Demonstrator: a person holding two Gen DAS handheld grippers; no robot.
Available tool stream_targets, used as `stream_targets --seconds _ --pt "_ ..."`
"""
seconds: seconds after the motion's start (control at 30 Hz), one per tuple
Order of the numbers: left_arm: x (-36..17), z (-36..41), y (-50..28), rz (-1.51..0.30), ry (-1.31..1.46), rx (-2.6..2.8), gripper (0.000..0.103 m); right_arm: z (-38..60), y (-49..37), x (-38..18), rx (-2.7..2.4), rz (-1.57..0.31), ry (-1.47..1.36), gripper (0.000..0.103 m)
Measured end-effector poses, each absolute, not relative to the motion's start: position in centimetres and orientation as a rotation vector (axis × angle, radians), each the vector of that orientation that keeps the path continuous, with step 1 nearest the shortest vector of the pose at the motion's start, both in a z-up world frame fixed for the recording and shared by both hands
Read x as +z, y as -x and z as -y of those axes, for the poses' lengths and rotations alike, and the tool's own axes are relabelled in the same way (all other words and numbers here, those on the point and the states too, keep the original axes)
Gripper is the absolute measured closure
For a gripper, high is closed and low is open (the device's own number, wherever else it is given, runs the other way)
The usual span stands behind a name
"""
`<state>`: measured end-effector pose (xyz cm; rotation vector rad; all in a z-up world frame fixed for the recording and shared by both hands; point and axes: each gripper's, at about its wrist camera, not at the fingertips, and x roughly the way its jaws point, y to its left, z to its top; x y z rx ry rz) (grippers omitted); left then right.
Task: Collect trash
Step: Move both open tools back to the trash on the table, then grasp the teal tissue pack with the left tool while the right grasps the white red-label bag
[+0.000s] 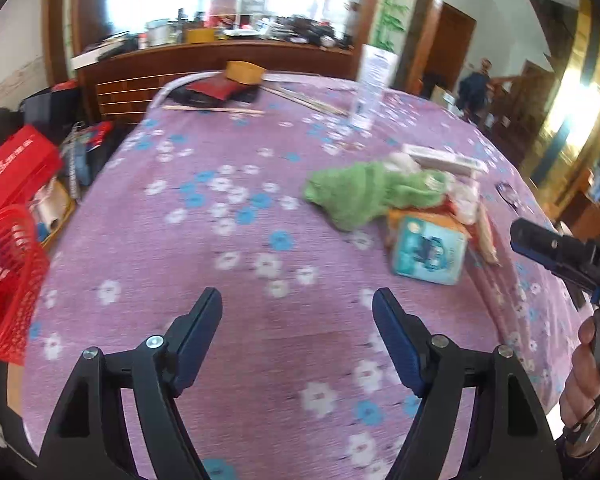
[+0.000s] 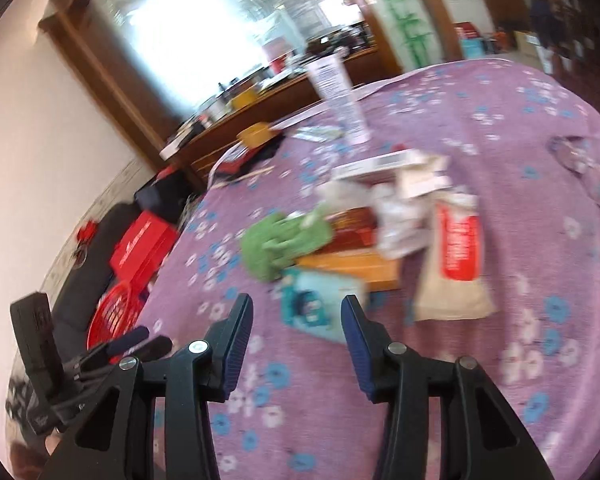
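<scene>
Trash pile [image 2: 364, 232] sits toward desk's [image 1: 220, 240] right edge; red basket [image 1: 8, 276] off left edge. Left tongs [image 1: 298, 308] and right tongs [image 2: 297, 312] both apart, empty. Take the teal packet [image 2: 320, 304] first; it lies nearest.

Two wrist fisheyes, both looking forward and down over one table.

The left wrist view sits low over the near edge of the purple flowered tablecloth [image 1: 220, 240], aimed toward the wooden sideboard [image 1: 220, 60] at 12 o'clock; the trash pile [image 1: 412, 208] lies at 2 o'clock, fairly near, and the red basket [image 1: 8, 280] at 9 o'clock off the table edge. The right wrist view looks from further right, rolled so that the table tilts, and has the same pile [image 2: 380, 232] near at 12 o'clock, the basket [image 2: 112, 316] at 9 o'clock. Both share cloth, pile, white tube [image 1: 372, 84], sideboard and basket.
</scene>
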<state>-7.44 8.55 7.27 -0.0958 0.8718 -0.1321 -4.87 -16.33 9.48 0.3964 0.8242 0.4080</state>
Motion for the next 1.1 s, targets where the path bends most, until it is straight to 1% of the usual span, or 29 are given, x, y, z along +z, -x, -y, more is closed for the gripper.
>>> stream_targets --seconds 0.07,0.17,0.27,0.47,0.67,0.73,0.77,0.93,1.1 --pt "7.0 -6.3 6.6 -0.889 0.071 -0.159 0.018 18.3 5.0 9.5 0.373 -0.815 -0.435 0.049" --pt "6.4 -3.4 4.9 -0.931 0.064 -0.187 0.016 20.5 5.3 9.5 0.337 -0.805 -0.458 0.049" --pt "5.5 -0.8 2.9 -0.988 0.051 -0.211 0.016 22.2 5.3 9.3 0.309 -0.796 -0.471 0.048" --pt "3.8 3.4 0.2 -1.004 -0.053 -0.158 0.016 24.5 5.5 8.4 0.301 -0.802 -0.505 0.047" --pt "2.6 6.3 -0.8 -1.005 -0.077 -0.194 0.015 25.9 5.7 7.6 0.286 -0.803 -0.517 0.047" --pt "2.1 6.8 -1.0 -1.002 -0.091 -0.176 0.017 26.3 5.6 7.4 0.277 -0.809 -0.515 0.047" --pt "1.9 6.9 -0.9 -0.992 -0.100 -0.168 0.031 26.4 5.5 7.2 0.272 -0.813 -0.515 0.047" --pt "2.2 6.1 0.2 -0.943 -0.083 -0.178 0.032 26.4 4.5 6.7 0.268 -0.830 -0.500 0.047" --pt "3.5 4.0 3.1 -0.847 -0.073 -0.176 0.031 24.6 2.3 6.5 0.257 -0.863 -0.427 0.047"
